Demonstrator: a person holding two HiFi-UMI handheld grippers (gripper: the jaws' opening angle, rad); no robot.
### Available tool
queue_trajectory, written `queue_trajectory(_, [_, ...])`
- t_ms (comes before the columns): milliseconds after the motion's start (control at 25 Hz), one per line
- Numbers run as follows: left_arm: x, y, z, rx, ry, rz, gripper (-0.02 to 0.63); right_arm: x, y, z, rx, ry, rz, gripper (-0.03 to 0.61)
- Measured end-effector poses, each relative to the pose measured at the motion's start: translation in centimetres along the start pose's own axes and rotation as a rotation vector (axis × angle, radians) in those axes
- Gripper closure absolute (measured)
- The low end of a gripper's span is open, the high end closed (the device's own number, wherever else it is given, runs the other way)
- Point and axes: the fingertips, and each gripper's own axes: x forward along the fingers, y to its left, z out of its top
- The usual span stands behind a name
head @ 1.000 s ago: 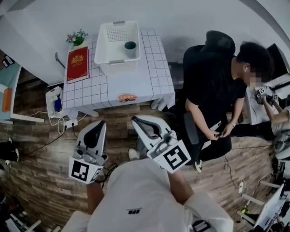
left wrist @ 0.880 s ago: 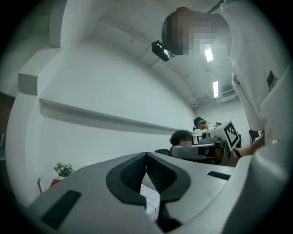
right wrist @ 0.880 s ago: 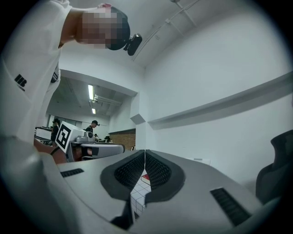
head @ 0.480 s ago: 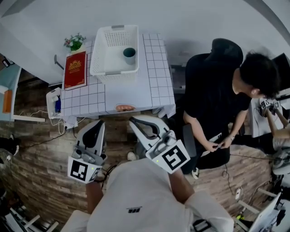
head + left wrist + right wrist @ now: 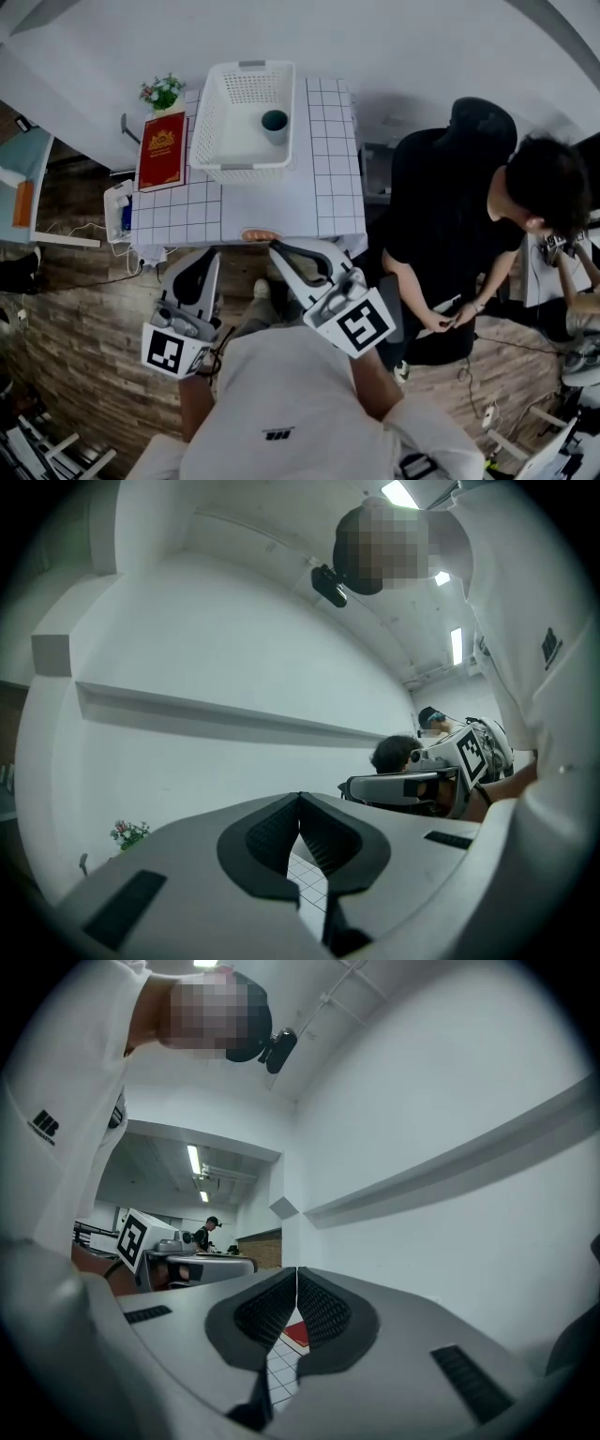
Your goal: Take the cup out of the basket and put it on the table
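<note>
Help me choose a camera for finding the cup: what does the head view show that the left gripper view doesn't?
Only the head view shows the white basket with the cup inside it, and the red book beside it. Only the left gripper view shows the ceiling lights and a ledge along the wall. Both show the tiled table, the small plant, the left tool and the right tool.

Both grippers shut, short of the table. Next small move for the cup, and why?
Probably advance the right gripper over the table toward the cup, opening its jaws. It is shut, empty and short of the table's near edge, while the cup stands in the basket's right side, nearer that gripper.
</note>
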Motion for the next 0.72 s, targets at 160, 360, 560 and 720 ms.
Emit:
queue_trajectory(160, [1.1, 0.8, 0.1, 0.006, 0.001, -0.001, 0.603, 0.8, -1.2, -0.1, 0.002, -0.001, -0.001, 0.566])
queue_trajectory(360, [2.5, 2.5, 0.0, 0.008, -0.013, -0.013, 0.603, 2.5, -2.6, -0.3, -0.012, -0.003, -0.013, 0.566])
queue_trajectory(560, [4.6, 5.2, -0.1, 0.000, -0.031, -0.039, 0.603, 5.0, -4.4, -0.4, -0.028, -0.002, -0.034, 0.566])
queue_trajectory(720, [6.7, 7.5, -0.2, -0.007, -0.038, -0.070, 0.603, 7.2, -6.0, -0.7, -0.031, -0.002, -0.053, 0.566])
